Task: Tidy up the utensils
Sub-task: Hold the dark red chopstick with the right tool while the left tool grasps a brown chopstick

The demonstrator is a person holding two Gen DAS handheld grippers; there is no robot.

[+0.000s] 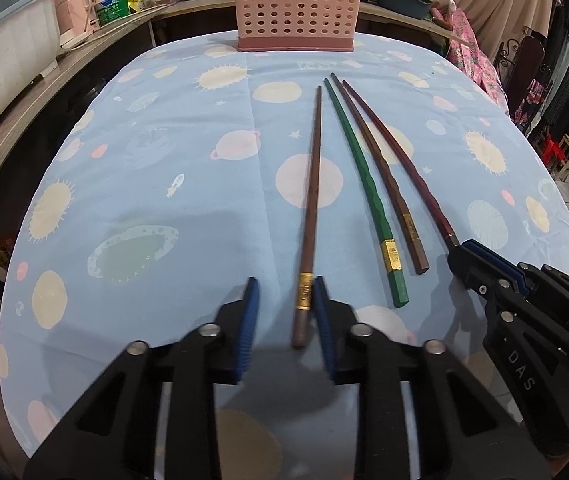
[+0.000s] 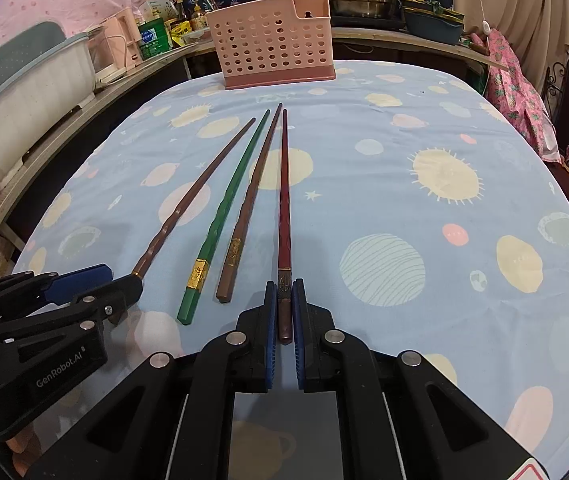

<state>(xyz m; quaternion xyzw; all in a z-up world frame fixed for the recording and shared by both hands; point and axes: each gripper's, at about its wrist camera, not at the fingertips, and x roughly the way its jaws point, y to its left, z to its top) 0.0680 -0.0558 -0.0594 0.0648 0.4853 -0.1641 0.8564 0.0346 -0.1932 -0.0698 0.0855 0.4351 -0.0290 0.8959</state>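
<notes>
I am working the pickup step of the tidying: four chopsticks are lying side by side along the middle of the table (image 1: 144, 184), tips pointing toward its far edge and butts toward its near edge, and the pink holder (image 1: 292, 8) is standing at the middle of that far edge. My right gripper (image 2: 284, 284) is clamping the dark red chopstick (image 2: 284, 200), the rightmost one, with both blue pads pressing on its butt end just behind the engraved band. My left gripper (image 1: 285, 282) is straddling the ringed brown chopstick (image 1: 313, 184), the leftmost one, but its jaws are standing apart: the stick is sitting off-centre between them, its gold ring against the right-hand pad, while a clear gap is showing on the other side (the left wrist view is a little smeared here, so I am judging by the gap alone). The green chopstick (image 1: 364, 184) and the plain brown chopstick (image 1: 384, 172) are lying untouched between the two grippers. Next, I am thinking, the left jaws need closing squarely on that ringed end; after that both sticks want lifting level and carrying to the holder, tipped upright to drop into its open top.
</notes>
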